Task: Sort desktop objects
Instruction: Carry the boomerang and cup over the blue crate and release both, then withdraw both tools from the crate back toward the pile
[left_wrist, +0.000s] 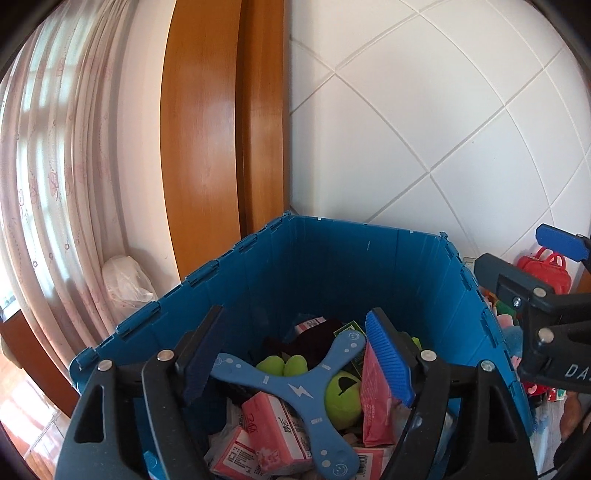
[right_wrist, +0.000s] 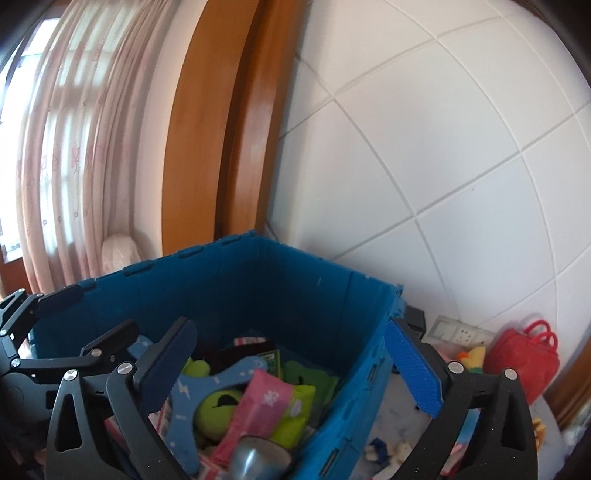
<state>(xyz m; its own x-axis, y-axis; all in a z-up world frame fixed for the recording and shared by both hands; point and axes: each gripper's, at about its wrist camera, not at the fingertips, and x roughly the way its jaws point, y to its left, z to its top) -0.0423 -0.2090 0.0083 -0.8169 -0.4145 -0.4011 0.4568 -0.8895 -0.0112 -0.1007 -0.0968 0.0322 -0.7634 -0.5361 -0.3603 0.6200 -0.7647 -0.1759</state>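
A blue folding crate (left_wrist: 332, 254) holds several items: a blue three-armed boomerang (left_wrist: 295, 387), a green ball toy (left_wrist: 341, 397), pink tissue packs (left_wrist: 275, 435) and a pink pouch (left_wrist: 376, 398). My left gripper (left_wrist: 295, 354) hangs open over the crate, empty. My right gripper (right_wrist: 291, 369) is open, straddling the crate's right wall (right_wrist: 351, 406); a silver metal object (right_wrist: 258, 458) lies below it inside the crate. The right gripper also shows in the left wrist view (left_wrist: 532, 266), and the left gripper in the right wrist view (right_wrist: 70, 325). The boomerang (right_wrist: 184, 406) and green ball (right_wrist: 218, 406) show there too.
A white tiled wall (left_wrist: 424, 129) and a wooden door frame (left_wrist: 221, 129) stand behind the crate, a curtain (left_wrist: 55, 184) to the left. A red toy bag (right_wrist: 517, 354), a wall socket (right_wrist: 458, 332) and small toys (right_wrist: 388, 452) lie right of the crate.
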